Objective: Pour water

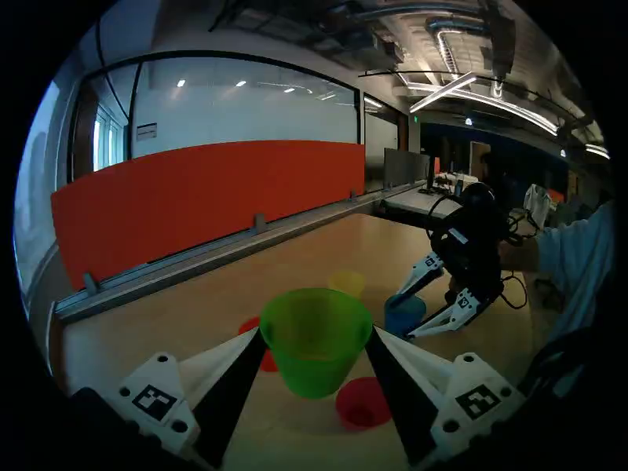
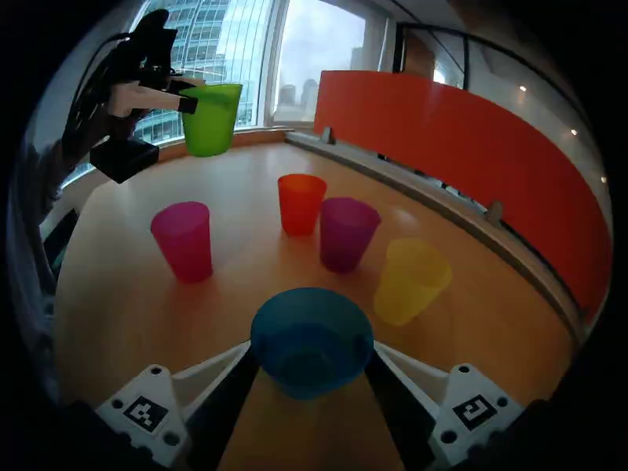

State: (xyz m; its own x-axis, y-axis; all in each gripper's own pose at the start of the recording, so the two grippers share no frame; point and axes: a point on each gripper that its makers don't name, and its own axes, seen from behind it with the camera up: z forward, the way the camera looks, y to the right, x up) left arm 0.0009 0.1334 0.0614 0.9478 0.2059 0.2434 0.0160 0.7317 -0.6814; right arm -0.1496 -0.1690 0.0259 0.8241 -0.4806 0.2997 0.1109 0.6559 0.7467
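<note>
Pale wooden worktop [image 2: 118, 314] runs along an orange partition [image 2: 471, 133], with windows [image 2: 228, 47] at the far end. The left gripper [image 1: 314, 336] has its fingers pressed against both sides of a green cup [image 1: 315, 369]. The cup is translucent plastic and upright, and I cannot tell whether it holds water. Seen from the right gripper view, it hangs well above the worktop. The right gripper [image 2: 312, 349] clamps a blue cup [image 2: 312, 330] the same way, upright, its inside dark and its contents unclear. The two held cups are well apart. On the worktop between them stand a pink cup [image 2: 183, 239], an orange cup [image 2: 301, 202], a purple cup [image 2: 345, 231] and a yellow cup [image 2: 410, 279]. All four are upright, with the orange and purple just beside each other.
</note>
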